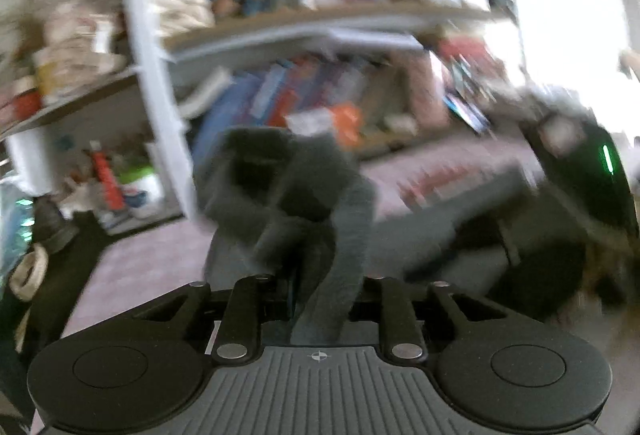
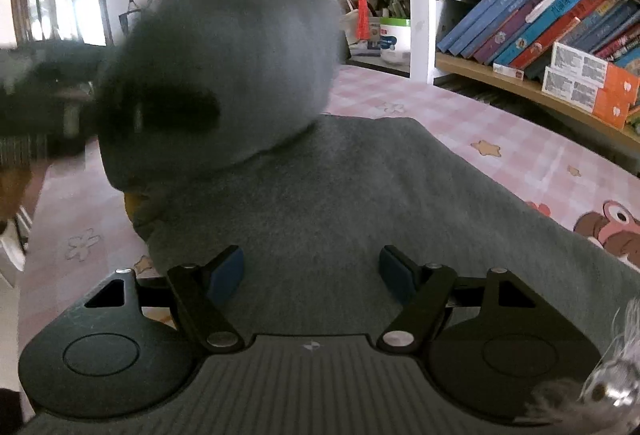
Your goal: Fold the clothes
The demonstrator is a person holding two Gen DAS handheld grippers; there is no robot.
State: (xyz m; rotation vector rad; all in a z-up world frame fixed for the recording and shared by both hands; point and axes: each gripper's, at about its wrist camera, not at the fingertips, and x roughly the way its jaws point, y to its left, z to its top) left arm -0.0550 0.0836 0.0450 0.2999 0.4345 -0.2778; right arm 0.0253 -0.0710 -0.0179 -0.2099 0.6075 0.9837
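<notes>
Left claw (image 1: 316,275) clenched on bunched grey garment (image 1: 288,195), lifted off bed toward 12 o'clock; view blurred, so claw likely mid-swing carrying flap over

Right claw (image 2: 312,271) released, fingers (image 2: 226,275) spread above garment (image 2: 360,195) body lying flat on pink bed sheet (image 2: 460,115); likely poised to pin or smooth cloth

Raised flap hangs at 11 o'clock in right view; bookshelf (image 2: 540,23) at 2 o'clock

Fold stage: cannot tell

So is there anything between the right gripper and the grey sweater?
Nothing visible. The right gripper is open right over the grey sweater lying on the pink sheet; only sweater fabric shows between its blue pads.
</notes>
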